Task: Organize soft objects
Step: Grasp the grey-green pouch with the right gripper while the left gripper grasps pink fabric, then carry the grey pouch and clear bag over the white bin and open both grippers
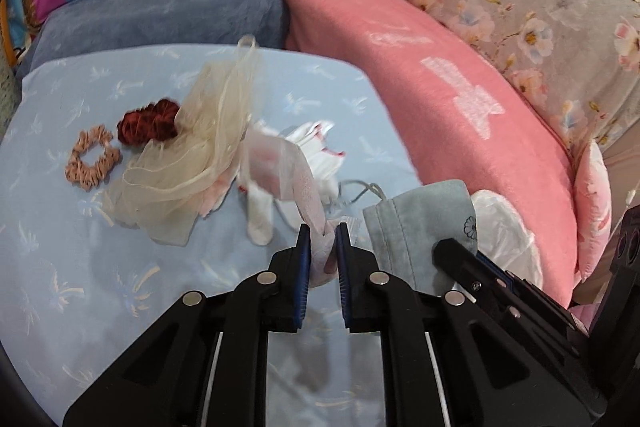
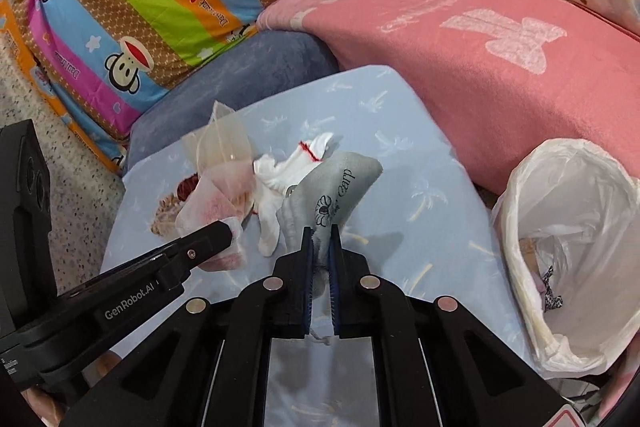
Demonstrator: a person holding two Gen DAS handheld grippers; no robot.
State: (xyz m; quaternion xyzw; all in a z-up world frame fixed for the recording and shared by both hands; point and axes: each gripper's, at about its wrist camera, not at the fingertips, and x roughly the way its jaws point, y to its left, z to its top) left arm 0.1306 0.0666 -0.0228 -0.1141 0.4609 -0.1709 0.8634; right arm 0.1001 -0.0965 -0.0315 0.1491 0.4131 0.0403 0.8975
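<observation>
Left tongs (image 1: 323, 233) clamped on a sheer pink cloth (image 1: 280, 163), lifted above the blue pillow (image 1: 120, 267). Right tongs (image 2: 320, 235) clamped on a grey sock (image 2: 336, 183) over that pillow, scrunchies (image 1: 92, 159) lying left of the pile.

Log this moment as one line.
left gripper: shut on sheer pink cloth | right gripper: shut on grey sock | bag: open
</observation>
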